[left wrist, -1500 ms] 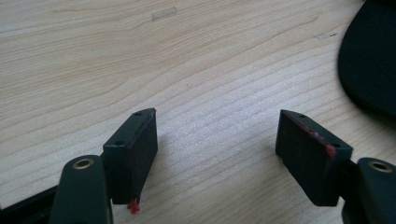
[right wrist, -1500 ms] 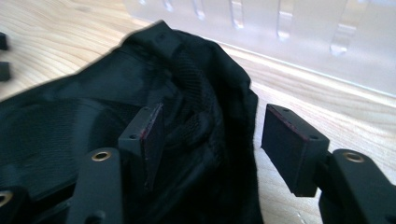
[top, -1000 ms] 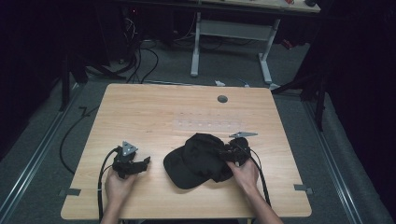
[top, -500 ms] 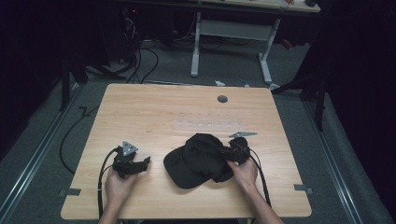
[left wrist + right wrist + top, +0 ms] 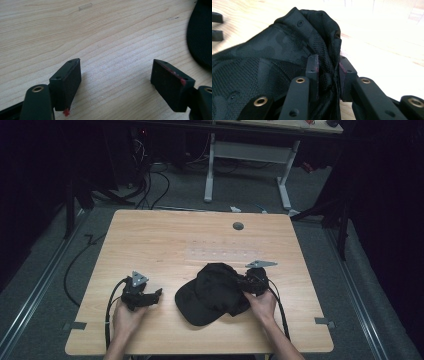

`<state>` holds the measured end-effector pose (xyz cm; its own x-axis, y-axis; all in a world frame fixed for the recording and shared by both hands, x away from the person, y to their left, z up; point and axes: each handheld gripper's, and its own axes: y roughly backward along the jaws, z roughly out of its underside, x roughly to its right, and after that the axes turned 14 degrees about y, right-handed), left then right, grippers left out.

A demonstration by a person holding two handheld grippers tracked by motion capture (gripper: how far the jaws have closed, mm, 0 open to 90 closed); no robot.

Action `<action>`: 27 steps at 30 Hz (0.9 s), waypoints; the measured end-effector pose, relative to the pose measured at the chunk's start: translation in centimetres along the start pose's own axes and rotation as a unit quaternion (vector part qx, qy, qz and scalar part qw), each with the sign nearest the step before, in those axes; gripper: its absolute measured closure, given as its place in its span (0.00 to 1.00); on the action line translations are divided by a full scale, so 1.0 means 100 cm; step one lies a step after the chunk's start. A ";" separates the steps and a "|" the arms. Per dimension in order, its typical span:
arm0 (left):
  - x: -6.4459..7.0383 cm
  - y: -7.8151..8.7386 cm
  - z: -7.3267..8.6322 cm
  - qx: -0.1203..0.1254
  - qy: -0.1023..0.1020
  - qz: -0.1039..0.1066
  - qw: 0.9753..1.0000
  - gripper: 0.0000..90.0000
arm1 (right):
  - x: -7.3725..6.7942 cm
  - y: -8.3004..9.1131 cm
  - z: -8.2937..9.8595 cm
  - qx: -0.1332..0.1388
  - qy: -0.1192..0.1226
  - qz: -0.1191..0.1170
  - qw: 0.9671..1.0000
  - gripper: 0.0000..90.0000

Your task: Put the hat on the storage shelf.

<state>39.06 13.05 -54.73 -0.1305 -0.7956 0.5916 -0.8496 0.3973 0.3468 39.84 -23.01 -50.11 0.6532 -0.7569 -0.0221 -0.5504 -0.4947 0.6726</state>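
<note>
A black cap [image 5: 212,292] lies on the wooden table [image 5: 200,245] near its front edge, brim toward the person. My right gripper [image 5: 248,284] is at the cap's right side, shut on bunched fabric at the back of the cap [image 5: 287,57]; both pads pinch the cloth in the right gripper view [image 5: 328,72]. My left gripper [image 5: 155,295] rests on the table left of the cap, open, nothing between its fingers [image 5: 68,80]. The cap's brim edge [image 5: 200,37] shows at the right of the left gripper view.
A round grey grommet [image 5: 238,226] sits in the table near the far edge. A pale strip of tape [image 5: 222,254] lies mid-table. Cables [image 5: 112,305] trail from the grippers toward the front. A white desk frame [image 5: 250,165] stands beyond.
</note>
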 end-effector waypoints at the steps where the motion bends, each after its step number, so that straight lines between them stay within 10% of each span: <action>1: 0.000 0.000 0.000 -0.002 0.000 0.001 1.000 0.27 | 0.000 0.001 0.000 0.004 0.004 -0.001 1.000 0.83; 27: 0.022 0.007 -0.013 -0.049 0.049 0.056 0.996 0.29 | 0.000 0.043 -0.034 0.040 0.082 -0.015 0.996 0.84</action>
<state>38.82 12.21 -52.23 -0.1677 -0.6970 0.6972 -0.7779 0.5280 0.3407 39.21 -23.65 -44.65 0.7428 -0.6641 0.0850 -0.5650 -0.5537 0.6117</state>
